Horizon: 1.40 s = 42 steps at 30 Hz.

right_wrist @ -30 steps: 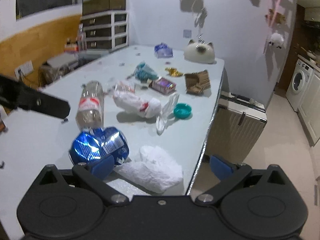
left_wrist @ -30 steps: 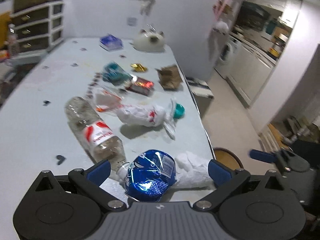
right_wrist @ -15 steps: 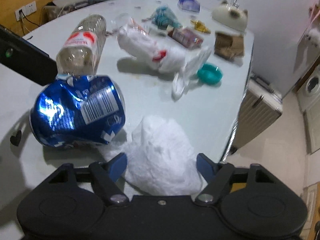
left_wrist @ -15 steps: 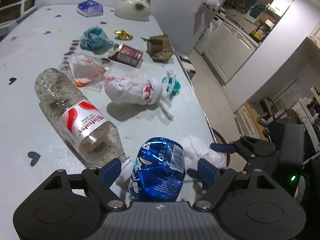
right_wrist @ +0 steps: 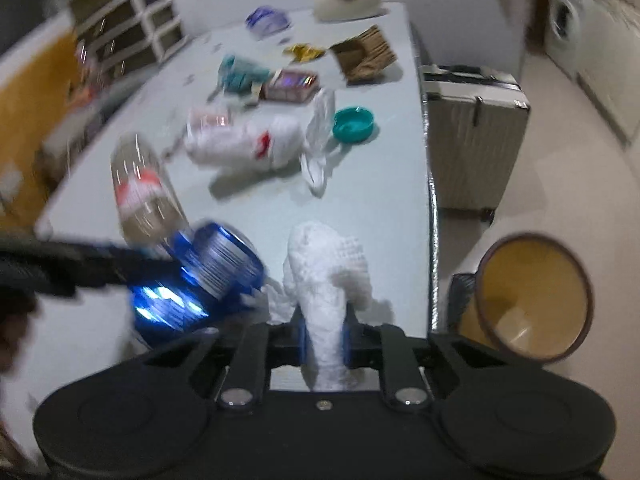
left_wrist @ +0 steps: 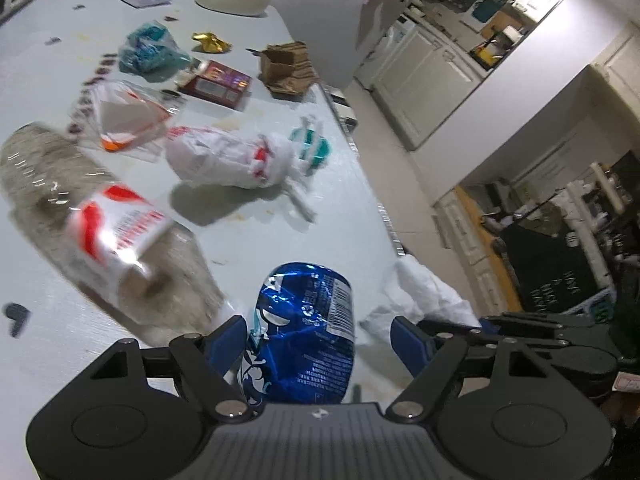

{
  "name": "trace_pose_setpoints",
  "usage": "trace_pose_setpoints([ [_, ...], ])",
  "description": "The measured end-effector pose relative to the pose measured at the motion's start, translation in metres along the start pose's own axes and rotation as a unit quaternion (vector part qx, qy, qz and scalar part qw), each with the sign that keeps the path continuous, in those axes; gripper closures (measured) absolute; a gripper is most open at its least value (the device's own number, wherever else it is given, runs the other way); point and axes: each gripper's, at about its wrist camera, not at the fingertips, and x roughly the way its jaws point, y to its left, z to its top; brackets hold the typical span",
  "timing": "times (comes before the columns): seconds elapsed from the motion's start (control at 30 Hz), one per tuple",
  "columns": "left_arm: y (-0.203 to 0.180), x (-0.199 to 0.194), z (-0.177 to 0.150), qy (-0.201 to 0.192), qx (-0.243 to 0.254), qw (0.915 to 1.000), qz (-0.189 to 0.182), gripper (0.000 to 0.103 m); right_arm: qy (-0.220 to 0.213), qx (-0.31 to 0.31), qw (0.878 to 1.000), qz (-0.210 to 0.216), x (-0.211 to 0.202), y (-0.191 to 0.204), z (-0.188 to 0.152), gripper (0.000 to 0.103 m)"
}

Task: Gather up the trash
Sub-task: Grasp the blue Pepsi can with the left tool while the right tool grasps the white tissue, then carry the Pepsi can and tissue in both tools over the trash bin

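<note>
Within a second the right gripper (right_wrist: 323, 338) was closing onto the crumpled white paper towel (right_wrist: 326, 276) at the pale table's (right_wrist: 384, 200) edge, while the left gripper (left_wrist: 316, 340), closing yet ungripped, straddled the crushed blue can (left_wrist: 304, 332), readying both for the brown bin (right_wrist: 534, 296).

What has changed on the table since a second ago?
The right gripper came down over the white paper towel and is closing on it, squeezing it narrow. The left gripper dropped around the blue can, its jaws closing. The bottle, white bag and teal lid stayed put.

Home kitchen: white cabinets (left_wrist: 420, 76), washing machine (right_wrist: 564, 20), littered table (left_wrist: 256, 232).
</note>
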Motion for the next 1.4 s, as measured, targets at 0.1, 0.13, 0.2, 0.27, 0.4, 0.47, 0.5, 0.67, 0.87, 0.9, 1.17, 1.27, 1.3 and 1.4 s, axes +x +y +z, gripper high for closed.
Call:
trace_pose_setpoints([
  [0.1, -0.008, 0.003, -0.002, 0.004, -0.003, 0.9995, -0.03, 0.024, 0.006, 0.028, 1.0, 0.012, -0.002, 0.002, -0.003, 0.086],
  [0.13, -0.012, 0.003, -0.003, 0.002, -0.004, 0.9991, -0.042, 0.024, 0.008, 0.034, 0.999, 0.011, -0.001, 0.001, -0.004, 0.086],
  [0.2, -0.017, 0.003, -0.003, 0.0, -0.009, 0.9976, -0.069, 0.025, 0.016, 0.058, 0.998, 0.004, 0.003, -0.005, -0.009, 0.086],
  [0.27, -0.023, 0.006, -0.003, 0.001, -0.016, 0.996, -0.088, 0.025, 0.022, 0.082, 0.996, 0.002, 0.004, -0.014, -0.012, 0.086],
  [0.4, -0.029, 0.02, 0.001, 0.022, -0.034, 0.9959, -0.081, 0.035, 0.029, 0.104, 0.994, -0.004, 0.008, -0.026, -0.017, 0.086],
  [0.47, -0.03, 0.027, 0.002, 0.037, -0.044, 0.9963, -0.064, 0.039, 0.028, 0.101, 0.994, -0.005, 0.01, -0.027, -0.017, 0.086],
  [0.5, -0.03, 0.031, 0.004, 0.043, -0.051, 0.9961, -0.058, 0.041, 0.028, 0.098, 0.995, -0.005, 0.011, -0.027, -0.016, 0.086],
  [0.67, -0.028, 0.045, 0.009, 0.064, -0.075, 0.9944, -0.039, 0.046, 0.034, 0.089, 0.995, 0.001, 0.016, -0.025, -0.014, 0.086],
  [0.87, -0.025, 0.059, 0.007, 0.092, -0.085, 0.992, -0.015, 0.058, 0.045, 0.089, 0.995, -0.006, 0.02, -0.025, -0.016, 0.086],
  [0.9, -0.024, 0.061, 0.006, 0.095, -0.088, 0.9915, -0.01, 0.063, 0.044, 0.09, 0.995, -0.007, 0.02, -0.026, -0.016, 0.086],
  [1.17, -0.02, 0.055, 0.005, 0.085, -0.091, 0.992, 0.015, 0.074, 0.033, 0.077, 0.996, -0.014, 0.016, -0.022, -0.013, 0.086],
  [1.27, -0.023, 0.049, 0.004, 0.076, -0.08, 0.9934, 0.031, 0.075, 0.027, 0.066, 0.997, -0.017, 0.012, -0.018, -0.012, 0.086],
  [1.3, -0.024, 0.045, 0.003, 0.072, -0.077, 0.9938, 0.034, 0.076, 0.024, 0.064, 0.998, -0.018, 0.01, -0.017, -0.012, 0.086],
  [1.4, -0.031, 0.032, 0.0, 0.054, -0.06, 0.9955, 0.051, 0.077, 0.013, 0.059, 0.998, -0.019, 0.003, -0.015, -0.01, 0.086],
])
